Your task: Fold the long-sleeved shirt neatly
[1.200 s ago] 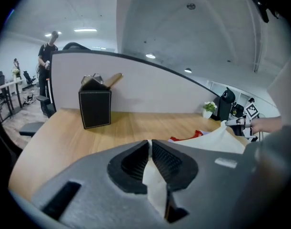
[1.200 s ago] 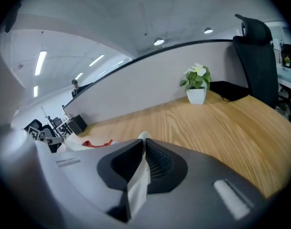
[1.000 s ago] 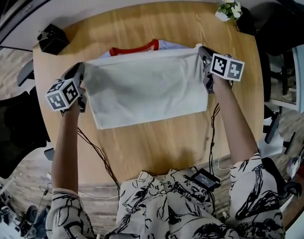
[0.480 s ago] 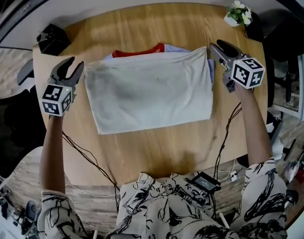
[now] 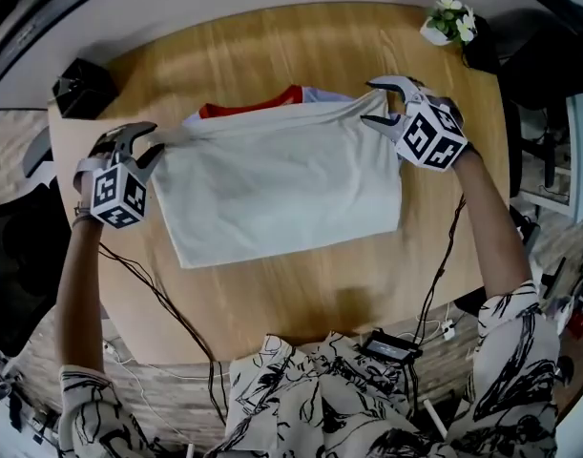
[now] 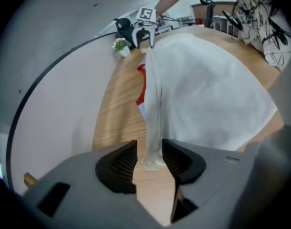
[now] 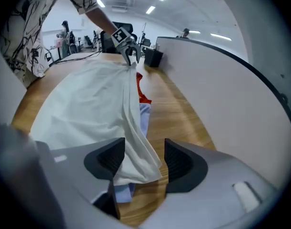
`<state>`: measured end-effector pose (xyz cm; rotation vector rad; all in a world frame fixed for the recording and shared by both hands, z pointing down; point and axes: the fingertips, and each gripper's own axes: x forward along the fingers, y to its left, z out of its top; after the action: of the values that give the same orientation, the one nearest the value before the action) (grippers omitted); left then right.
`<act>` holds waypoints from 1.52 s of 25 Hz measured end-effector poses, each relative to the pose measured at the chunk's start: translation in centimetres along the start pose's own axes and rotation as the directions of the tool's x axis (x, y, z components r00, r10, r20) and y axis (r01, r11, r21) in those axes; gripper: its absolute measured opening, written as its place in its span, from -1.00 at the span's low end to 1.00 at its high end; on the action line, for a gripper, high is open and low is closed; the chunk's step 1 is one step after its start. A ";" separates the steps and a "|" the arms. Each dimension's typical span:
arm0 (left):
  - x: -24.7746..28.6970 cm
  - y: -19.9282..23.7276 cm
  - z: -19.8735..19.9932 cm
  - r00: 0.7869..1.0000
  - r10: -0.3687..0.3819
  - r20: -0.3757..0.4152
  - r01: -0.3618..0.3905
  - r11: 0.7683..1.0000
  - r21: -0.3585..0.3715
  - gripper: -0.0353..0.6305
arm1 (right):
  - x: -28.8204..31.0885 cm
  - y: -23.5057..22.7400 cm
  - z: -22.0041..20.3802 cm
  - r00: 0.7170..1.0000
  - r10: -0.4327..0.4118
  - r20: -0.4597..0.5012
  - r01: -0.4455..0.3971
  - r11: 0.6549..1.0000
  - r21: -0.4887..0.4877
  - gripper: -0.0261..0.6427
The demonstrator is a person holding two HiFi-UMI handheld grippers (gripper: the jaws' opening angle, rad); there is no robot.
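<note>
- The round wooden table (image 5: 272,55) is the biggest thing here; everything lies on it.
- A white long-sleeved shirt (image 5: 281,179) lies flat in the middle of the table, folded into a wide block. Its red collar (image 5: 248,104) peeks out at the far edge, and a bit of pale blue cloth (image 5: 324,93) shows beside the collar.
- The right gripper (image 5: 369,101) is at the shirt's far right corner. Its fingers (image 7: 179,163) have just been opening and now stand spread wide. The white corner hangs loose in the gap between them, not squeezed.
- The left gripper (image 5: 150,141) is at the shirt's far left corner. Its fingers (image 6: 117,163) have just been opening too, but not as wide. A thin bunched strip of white cloth runs between them and is not pinched.
- The far edge of the shirt is pulled into a ridge that runs from one gripper to the other.
- A black box (image 5: 81,87) sits near the table's far left edge, well apart from the shirt.
- A little pot of white flowers (image 5: 448,17) stands at the far right edge.
- Thin black cables (image 5: 157,294) trail over the near edge of the table.
</note>
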<state>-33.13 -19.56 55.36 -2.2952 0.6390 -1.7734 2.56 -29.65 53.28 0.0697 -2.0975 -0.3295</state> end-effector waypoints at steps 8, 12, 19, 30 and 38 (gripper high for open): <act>0.6 0.7 0.5 0.999 -0.036 0.031 0.039 0.994 -0.098 -0.85 | 1.8 -0.2 0.0 0.999 0.032 -0.037 -0.033 0.999 -0.021 -0.45; 0.8 2.0 0.2 0.995 -0.061 0.080 0.082 0.952 -0.295 -0.85 | 1.9 -1.4 -0.4 0.999 0.015 -0.039 -0.013 0.999 0.047 -0.85; 2.5 3.6 -0.9 0.992 -0.085 0.093 0.125 0.761 -0.636 -0.71 | 2.9 -2.4 -2.3 0.995 -0.044 -0.088 0.065 0.965 0.253 -0.75; -8.8 4.3 -0.5 0.891 0.389 0.236 0.030 0.467 -0.884 -0.13 | -8.7 -2.9 -3.5 0.893 -0.426 0.146 0.121 0.539 0.834 -0.26; -13.7 -12.0 3.5 0.924 0.309 0.227 0.078 0.428 -0.900 -0.13 | -13.2 11.0 -3.4 0.928 -0.353 0.120 0.116 0.578 0.808 -0.20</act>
<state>-29.79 -3.31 46.95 -2.9320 2.0098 -0.8736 13.27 -17.32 46.83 0.9012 -2.3552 0.5127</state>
